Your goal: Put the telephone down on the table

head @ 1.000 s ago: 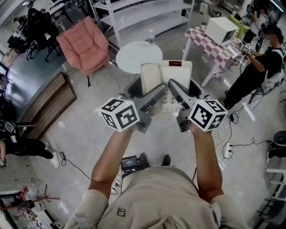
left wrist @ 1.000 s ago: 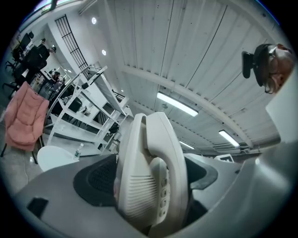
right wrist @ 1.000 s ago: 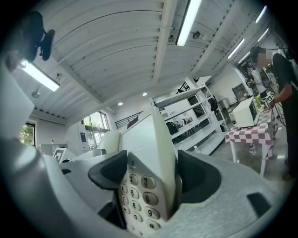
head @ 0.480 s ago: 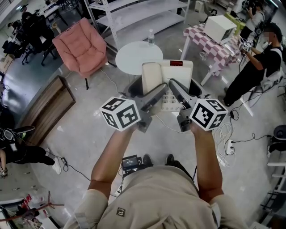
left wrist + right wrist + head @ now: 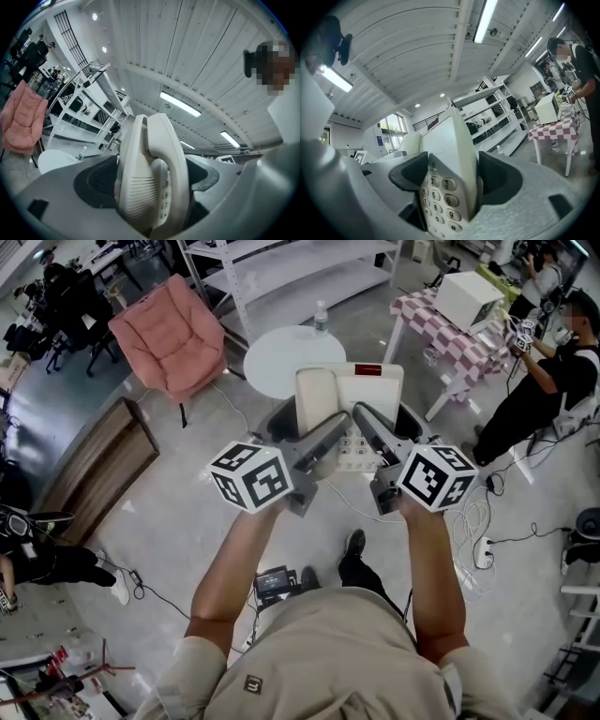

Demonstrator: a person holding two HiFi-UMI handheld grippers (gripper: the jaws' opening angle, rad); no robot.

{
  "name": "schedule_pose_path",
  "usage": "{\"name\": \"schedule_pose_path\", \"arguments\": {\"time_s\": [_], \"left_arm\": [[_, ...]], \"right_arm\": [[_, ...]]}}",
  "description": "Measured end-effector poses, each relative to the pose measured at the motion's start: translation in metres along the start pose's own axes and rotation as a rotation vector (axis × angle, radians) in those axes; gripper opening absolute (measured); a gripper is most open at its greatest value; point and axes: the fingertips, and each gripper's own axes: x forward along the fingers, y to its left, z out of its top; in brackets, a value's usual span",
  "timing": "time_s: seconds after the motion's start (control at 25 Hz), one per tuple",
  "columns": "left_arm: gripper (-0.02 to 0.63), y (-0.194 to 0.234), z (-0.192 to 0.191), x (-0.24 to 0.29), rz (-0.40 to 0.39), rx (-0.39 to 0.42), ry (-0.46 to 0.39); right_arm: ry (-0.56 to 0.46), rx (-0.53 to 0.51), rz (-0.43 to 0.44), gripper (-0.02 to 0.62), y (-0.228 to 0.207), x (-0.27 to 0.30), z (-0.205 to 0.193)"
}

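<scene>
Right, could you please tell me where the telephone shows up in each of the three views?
Head view: the telephone sits upper centre, seen from above.
Left gripper view: low centre, edge-on, handset side showing.
Right gripper view: low centre, keypad towards the camera.
Shared landmark: the white shelf rack, at the head view's top, left in the left gripper view, right of centre in the right gripper view.

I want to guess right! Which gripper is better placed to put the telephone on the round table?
Left, probably. The left gripper and right gripper both clamp the telephone, but the round white table lies ahead on the left side.
</scene>
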Motion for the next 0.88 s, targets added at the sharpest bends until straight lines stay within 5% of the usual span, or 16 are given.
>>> {"name": "schedule_pose_path", "arguments": {"time_s": [0.88], "left_arm": [[0.403,0.064,-0.001,0.139,0.136,0.004,-0.040]], "right_arm": [[0.064,0.030,0.121,0.308,-0.132,0.082,0.047]]}}
